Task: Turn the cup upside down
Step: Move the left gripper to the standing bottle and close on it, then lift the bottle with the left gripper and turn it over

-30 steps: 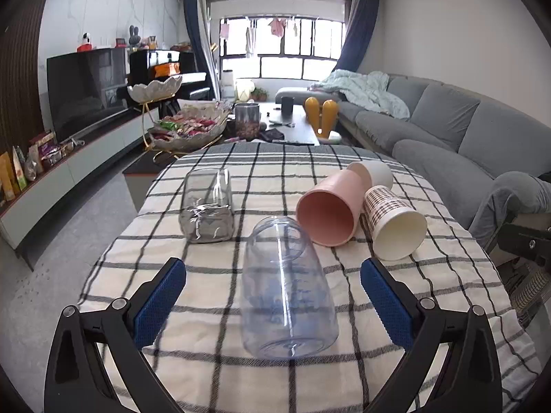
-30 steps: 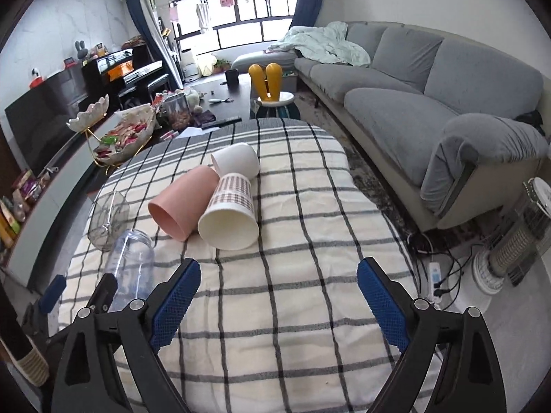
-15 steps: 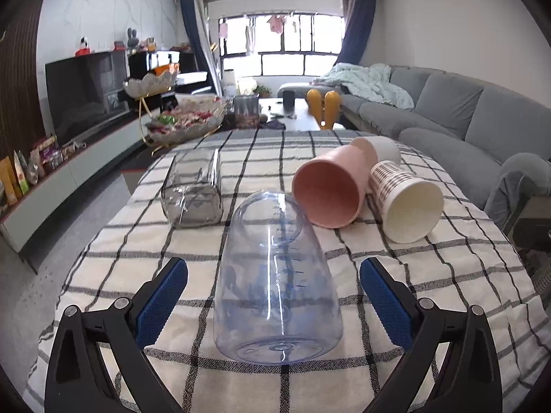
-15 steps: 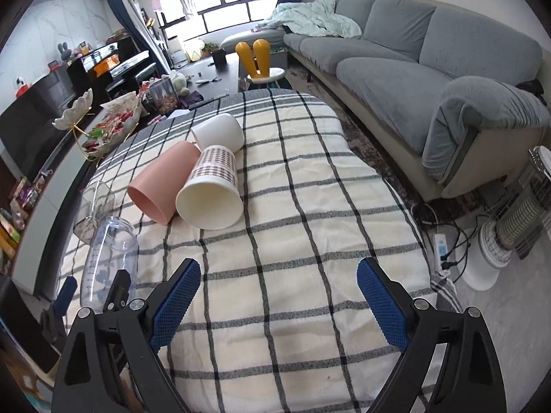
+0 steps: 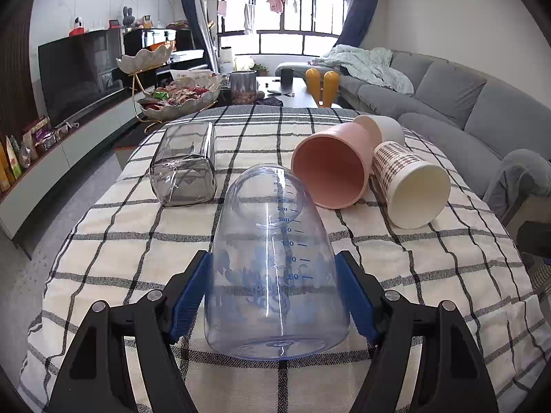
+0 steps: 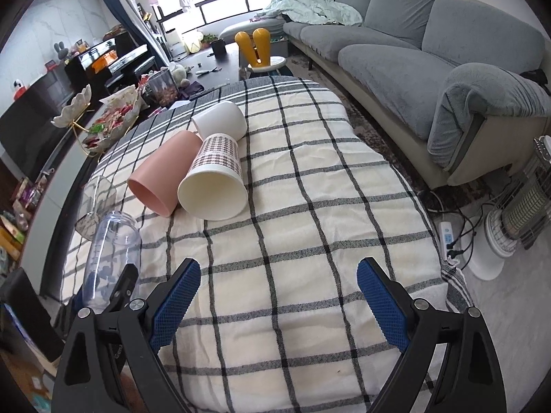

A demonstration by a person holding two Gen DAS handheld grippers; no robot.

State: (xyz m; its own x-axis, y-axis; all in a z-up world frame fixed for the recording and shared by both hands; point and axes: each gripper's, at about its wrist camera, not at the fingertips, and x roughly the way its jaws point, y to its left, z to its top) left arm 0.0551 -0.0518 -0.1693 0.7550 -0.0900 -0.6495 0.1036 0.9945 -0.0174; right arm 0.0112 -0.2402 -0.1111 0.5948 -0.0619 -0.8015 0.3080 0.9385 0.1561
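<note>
A clear plastic cup with blue measure marks (image 5: 272,268) lies on its side on the checked tablecloth (image 5: 113,227), its base towards me and its mouth pointing away. My left gripper (image 5: 273,292) is shut on its sides, blue pads pressed against it. It also shows in the right wrist view (image 6: 110,251) at the far left. My right gripper (image 6: 277,296) is open and empty above bare cloth near the table's front.
A pink cup (image 5: 330,168), a patterned paper cup (image 5: 409,182) and a white cup (image 5: 385,129) lie on their sides at the right. A square glass (image 5: 186,168) lies at the left. A sofa (image 6: 430,41) stands right of the table; a heater (image 6: 516,206) is on the floor.
My left gripper has moved forward around the clear cup and closed on it. My right gripper has stayed open and shifted only slightly.
</note>
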